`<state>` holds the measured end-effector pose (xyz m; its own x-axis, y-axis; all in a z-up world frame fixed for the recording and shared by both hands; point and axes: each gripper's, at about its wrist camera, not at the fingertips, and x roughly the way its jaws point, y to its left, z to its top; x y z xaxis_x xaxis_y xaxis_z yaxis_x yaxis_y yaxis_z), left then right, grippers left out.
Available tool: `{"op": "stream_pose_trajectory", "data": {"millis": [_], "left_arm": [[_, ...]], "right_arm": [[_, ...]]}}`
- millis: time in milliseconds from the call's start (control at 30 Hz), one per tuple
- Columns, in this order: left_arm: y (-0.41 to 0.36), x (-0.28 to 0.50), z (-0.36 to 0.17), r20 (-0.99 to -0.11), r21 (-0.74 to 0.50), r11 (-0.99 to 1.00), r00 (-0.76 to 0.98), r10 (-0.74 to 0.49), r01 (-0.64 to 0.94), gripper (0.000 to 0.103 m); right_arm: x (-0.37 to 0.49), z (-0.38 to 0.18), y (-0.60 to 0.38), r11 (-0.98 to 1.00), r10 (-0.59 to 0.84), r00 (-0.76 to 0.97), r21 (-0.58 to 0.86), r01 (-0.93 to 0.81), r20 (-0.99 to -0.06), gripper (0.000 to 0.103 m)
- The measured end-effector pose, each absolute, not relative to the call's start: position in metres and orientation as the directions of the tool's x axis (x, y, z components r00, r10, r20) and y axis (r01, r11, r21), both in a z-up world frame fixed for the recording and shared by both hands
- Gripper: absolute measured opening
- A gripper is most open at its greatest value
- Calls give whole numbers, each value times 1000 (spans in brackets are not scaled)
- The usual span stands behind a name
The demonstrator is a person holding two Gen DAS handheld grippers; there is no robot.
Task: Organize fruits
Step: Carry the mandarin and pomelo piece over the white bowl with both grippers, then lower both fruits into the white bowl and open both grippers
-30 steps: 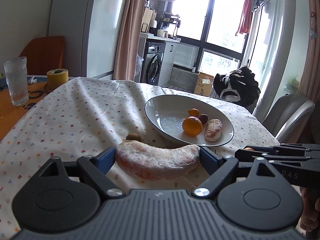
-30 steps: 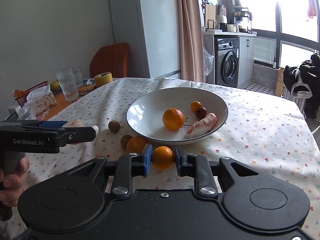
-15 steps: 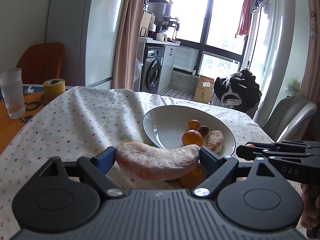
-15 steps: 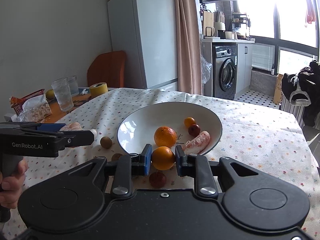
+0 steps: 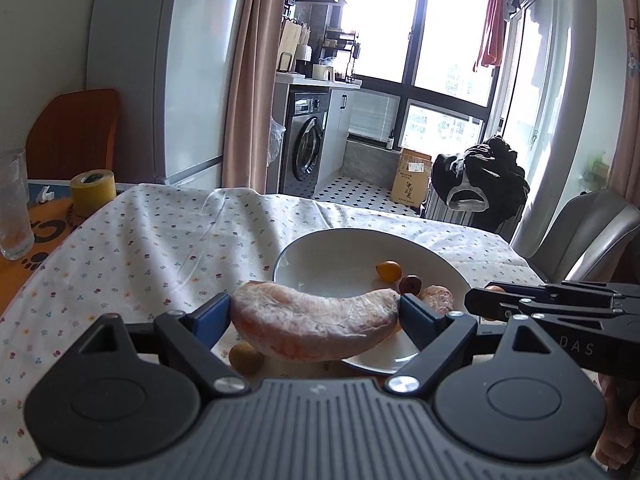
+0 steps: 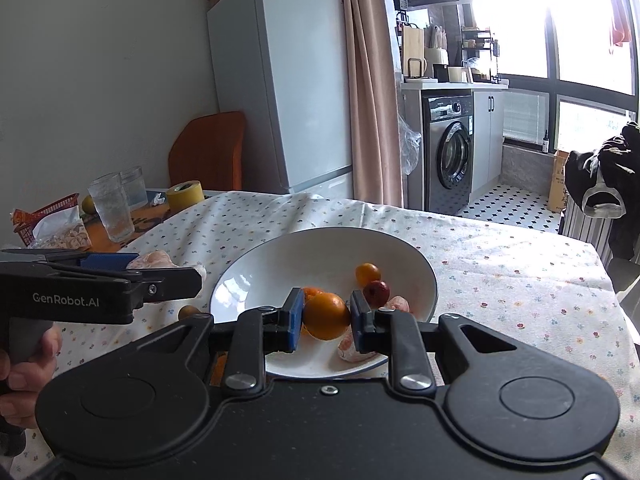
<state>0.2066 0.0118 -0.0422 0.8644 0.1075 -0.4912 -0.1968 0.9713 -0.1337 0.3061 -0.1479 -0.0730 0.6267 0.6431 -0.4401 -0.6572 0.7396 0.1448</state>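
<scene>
Left tongs (image 5: 316,314) pinch a long pale-pink peeled fruit segment (image 5: 314,326), filmy with white pith, held above the tablecloth (image 5: 160,256) beside the bowl's near rim. Right tongs (image 6: 325,316) grip a glossy round orange (image 6: 326,316) over the white bowl (image 6: 256,276). Farther in: small orange fruit (image 6: 368,273), dark red fruit (image 6: 376,290).

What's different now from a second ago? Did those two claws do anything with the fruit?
Both claws carried their fruit forward and up toward the white bowl. The right claw now holds its orange over the bowl instead of near the table's front edge. The left claw brought its pomelo segment to the bowl's near rim. Neither let go. The fruit already in the bowl stayed put.
</scene>
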Motion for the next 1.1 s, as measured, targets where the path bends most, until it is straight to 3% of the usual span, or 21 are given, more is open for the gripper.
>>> {"op": "stream_pose_trajectory", "data": {"millis": [500, 1100], "left_arm": [[19, 236, -31, -486, -130, 968, 864, 128, -217, 89], [4, 272, -68, -565, -117, 974, 820, 96, -195, 90]], "right_arm": [[340, -67, -143, 755, 641, 646, 192, -627, -415, 23], [351, -86, -152, 771, 624, 651, 207, -602, -432, 23]]}}
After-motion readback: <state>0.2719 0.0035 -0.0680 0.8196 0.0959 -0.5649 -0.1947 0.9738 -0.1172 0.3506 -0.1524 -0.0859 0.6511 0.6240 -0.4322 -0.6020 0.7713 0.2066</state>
